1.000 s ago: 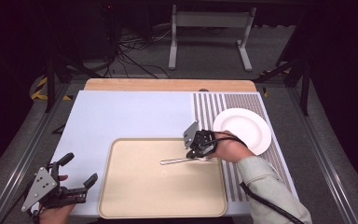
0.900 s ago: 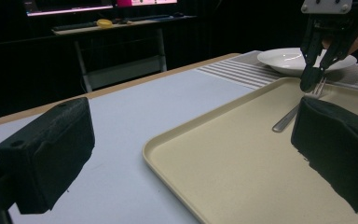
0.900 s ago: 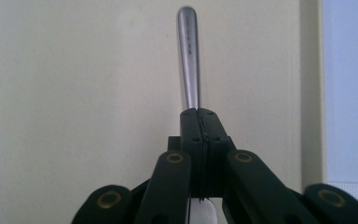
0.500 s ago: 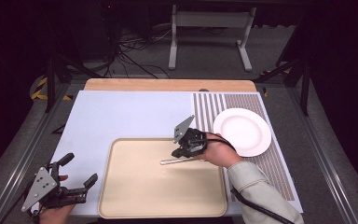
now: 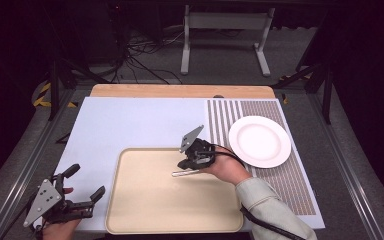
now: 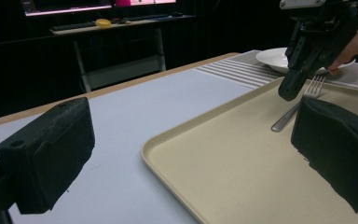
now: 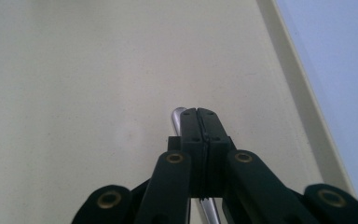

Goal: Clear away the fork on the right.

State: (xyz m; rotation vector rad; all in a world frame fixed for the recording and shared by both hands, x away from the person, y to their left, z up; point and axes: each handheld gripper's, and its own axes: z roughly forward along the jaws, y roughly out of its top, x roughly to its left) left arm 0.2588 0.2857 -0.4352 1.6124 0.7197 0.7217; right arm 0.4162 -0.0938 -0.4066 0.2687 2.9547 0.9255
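Fork on the tray, right gripper clamped on it

The fork (image 5: 185,173) lies in the upper right part of the beige tray (image 5: 145,210), handle pointing left and tines toward the white plate (image 5: 260,141); in the left gripper view you can see the fork (image 6: 293,112) with its handle end resting on the tray (image 6: 223,163) surface. The right gripper (image 5: 189,163) comes down onto it, and in the right gripper view its jaws are pressed together with the metal fork (image 7: 178,116) poking out past the tips, so the right gripper (image 7: 199,122) is pinching the fork. The plate sits off the tray on the striped mat (image 5: 230,112), just right of that hand. The left gripper (image 5: 86,186) sits well apart at the tray's lower left corner, jaws spread wide with nothing between them, over the pale blue table (image 5: 130,120).
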